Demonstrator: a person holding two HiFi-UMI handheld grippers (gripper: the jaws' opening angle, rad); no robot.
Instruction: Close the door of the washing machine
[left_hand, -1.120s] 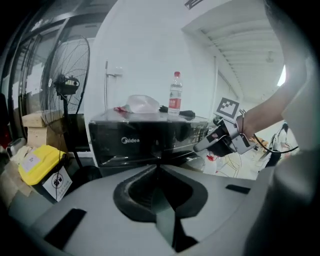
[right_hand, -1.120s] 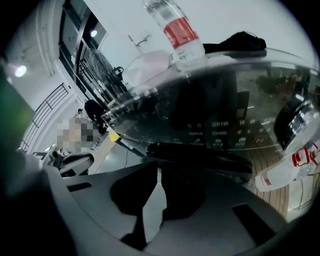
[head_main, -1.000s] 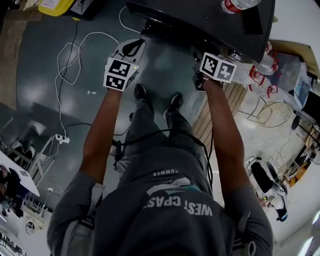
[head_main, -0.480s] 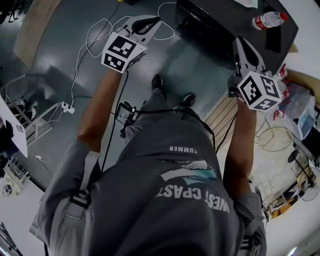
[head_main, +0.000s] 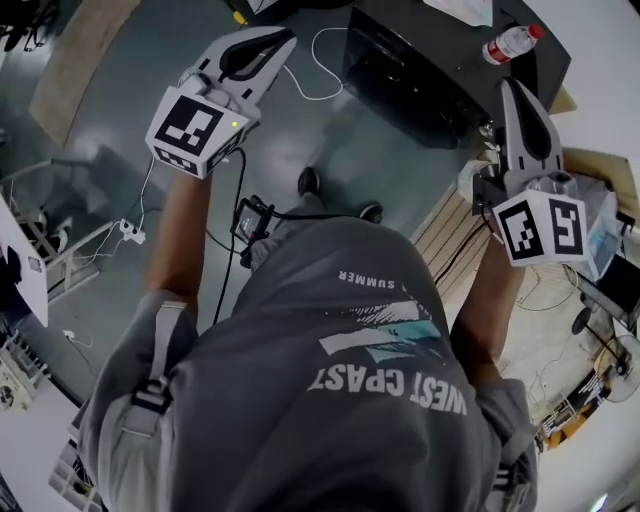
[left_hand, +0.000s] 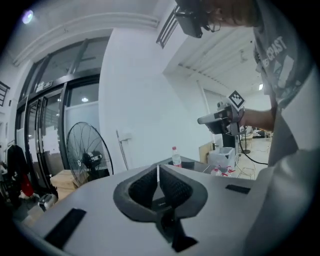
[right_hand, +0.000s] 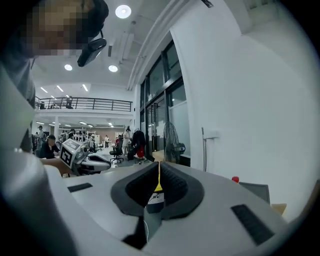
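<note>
Left tongs (head_main: 283, 42) and right tongs (head_main: 513, 88) are higher than before. Left is together, right has just been closing, and both are empty. The torso (head_main: 340, 380) hides much of the floor (head_main: 110, 130).

Shirt (head_main: 300, 440), seen upside down from the head view: "SUMMER" in small letters; "WEST CPAST" in larger ones; the left gripper view shows only "PAST".

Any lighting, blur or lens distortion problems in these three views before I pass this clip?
Head view: dim, bluish, edges fisheye-curved, soft sheen on the floor, shirt lettering sharp. Left gripper view: black vignette corners, window frames bowed, fan crisp. Right gripper view: same vignette, ceiling light glaring at the top.
</note>
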